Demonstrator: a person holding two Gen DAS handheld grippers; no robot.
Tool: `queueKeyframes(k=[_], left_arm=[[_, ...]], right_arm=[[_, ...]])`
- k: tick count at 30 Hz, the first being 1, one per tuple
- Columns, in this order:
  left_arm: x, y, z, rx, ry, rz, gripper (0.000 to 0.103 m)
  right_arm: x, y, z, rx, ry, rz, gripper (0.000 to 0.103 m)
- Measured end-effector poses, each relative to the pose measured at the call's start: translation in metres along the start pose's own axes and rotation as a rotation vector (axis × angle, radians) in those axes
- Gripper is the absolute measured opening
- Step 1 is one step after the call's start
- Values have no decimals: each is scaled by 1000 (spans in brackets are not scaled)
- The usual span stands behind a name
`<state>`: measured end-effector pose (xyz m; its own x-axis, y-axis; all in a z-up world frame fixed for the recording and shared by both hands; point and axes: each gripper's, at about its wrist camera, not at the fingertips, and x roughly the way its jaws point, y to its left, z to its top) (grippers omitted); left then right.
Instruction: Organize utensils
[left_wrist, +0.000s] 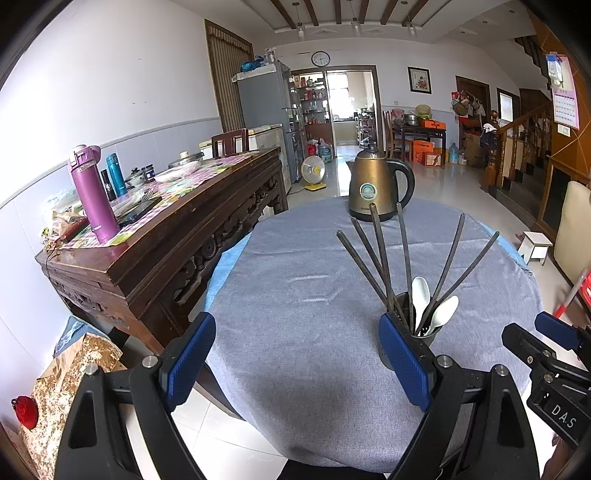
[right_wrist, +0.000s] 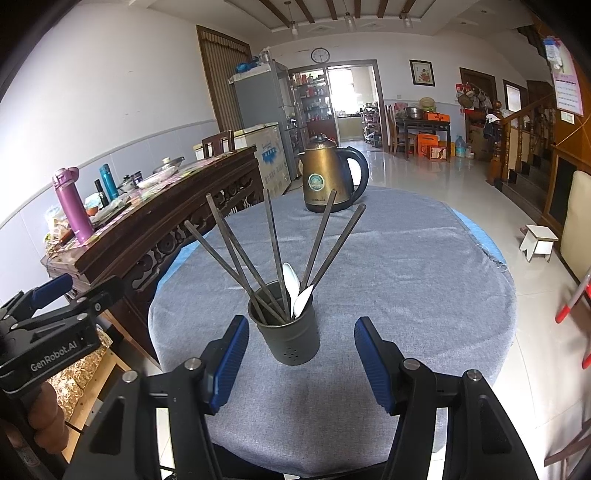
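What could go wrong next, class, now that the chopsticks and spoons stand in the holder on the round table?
1. The chopsticks lean far outward, fanned above the holder. A knock from the open right gripper, which sits just in front of it, might tip the holder over.
2. The left gripper, also open, has one finger close beside the holder; a sideways swing could snag the sticks or the white spoons.
3. The kettle stands behind; falling sticks may strike it.
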<state>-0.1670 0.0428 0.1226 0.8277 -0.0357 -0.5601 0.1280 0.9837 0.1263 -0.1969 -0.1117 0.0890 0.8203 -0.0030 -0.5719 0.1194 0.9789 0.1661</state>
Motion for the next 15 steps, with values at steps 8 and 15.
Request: queueKeyframes(k=[8, 15], left_arm=[[0, 1, 0, 0, 1, 1, 90], [0, 1, -3, -3, 4, 2, 90]], right_arm=[[1, 0, -1, 3, 1, 1, 64], [3, -2, -2, 8, 4, 2, 64]])
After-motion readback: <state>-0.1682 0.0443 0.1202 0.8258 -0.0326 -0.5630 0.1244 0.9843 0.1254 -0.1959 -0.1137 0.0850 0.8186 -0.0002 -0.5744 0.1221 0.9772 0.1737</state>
